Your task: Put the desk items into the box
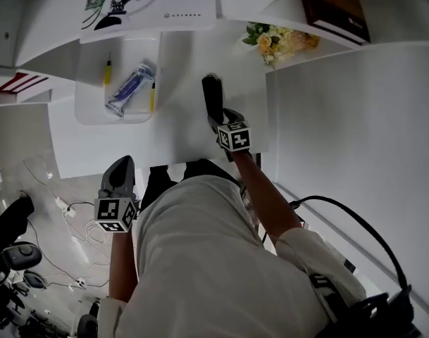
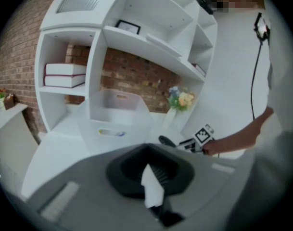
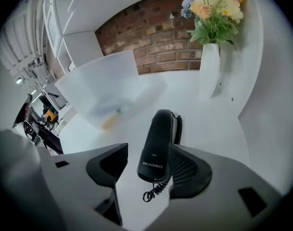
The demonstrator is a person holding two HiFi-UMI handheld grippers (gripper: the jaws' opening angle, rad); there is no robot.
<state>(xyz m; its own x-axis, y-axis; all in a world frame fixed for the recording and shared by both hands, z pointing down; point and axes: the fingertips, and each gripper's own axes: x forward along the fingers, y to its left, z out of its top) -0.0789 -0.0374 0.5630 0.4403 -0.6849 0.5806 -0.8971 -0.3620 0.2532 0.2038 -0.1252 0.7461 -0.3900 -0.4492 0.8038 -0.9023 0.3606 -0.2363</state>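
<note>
Desk (image 1: 179, 69): white, nearly bare; 1 loose item shows on it, the phone handset.
Box (image 1: 91, 101): clear plastic, back left of the desk, well apart from both grippers.
Done: 3 items in the box, namely 2 yellow pens (image 1: 108, 69) and 1 blue packet (image 1: 132, 86).
Left to do: by my reading, only the handset; it needs a grip, then a carry left to the box.
Phone handset (image 3: 158, 138): black, curly cord, seems to lie lengthwise on the desk between the right jaws.
Right gripper (image 3: 148, 160): arm stretched forward, tipped steeply down over the handset; jaws wide apart, nothing clamped.
Left gripper (image 2: 148, 165): low at the near desk edge, tilted gently down; jaws together.
White scrap (image 2: 152, 189): pinched at the left tips; cannot tell what it is.
</note>
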